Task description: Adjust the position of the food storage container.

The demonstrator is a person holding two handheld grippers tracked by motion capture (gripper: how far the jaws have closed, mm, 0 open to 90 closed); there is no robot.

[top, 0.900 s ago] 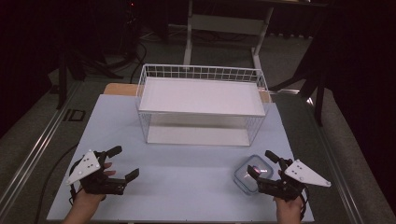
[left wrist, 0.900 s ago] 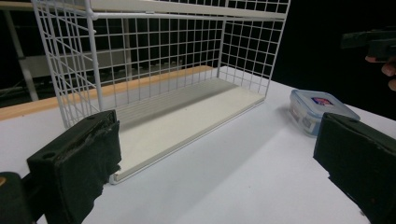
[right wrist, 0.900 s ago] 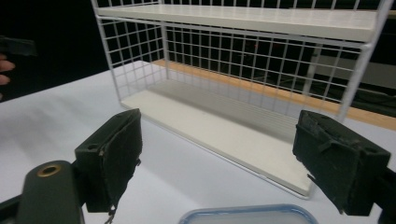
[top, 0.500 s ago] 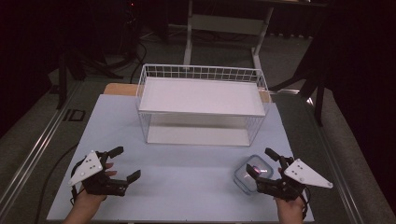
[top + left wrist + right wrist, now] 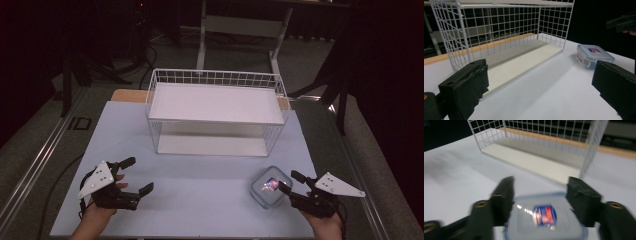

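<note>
Two grippers at the frame's bottom: right gripper (image 5: pixel 289 182) straddles the lidded container (image 5: pixel 270 186), jaws apart for grasping; left gripper (image 5: pixel 131 175) waits spread wide.

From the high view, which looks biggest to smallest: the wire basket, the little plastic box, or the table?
1. Table, largest.
2. Wire basket.
3. Plastic box, clearly smallest, even though it sits nearer the camera.
</note>
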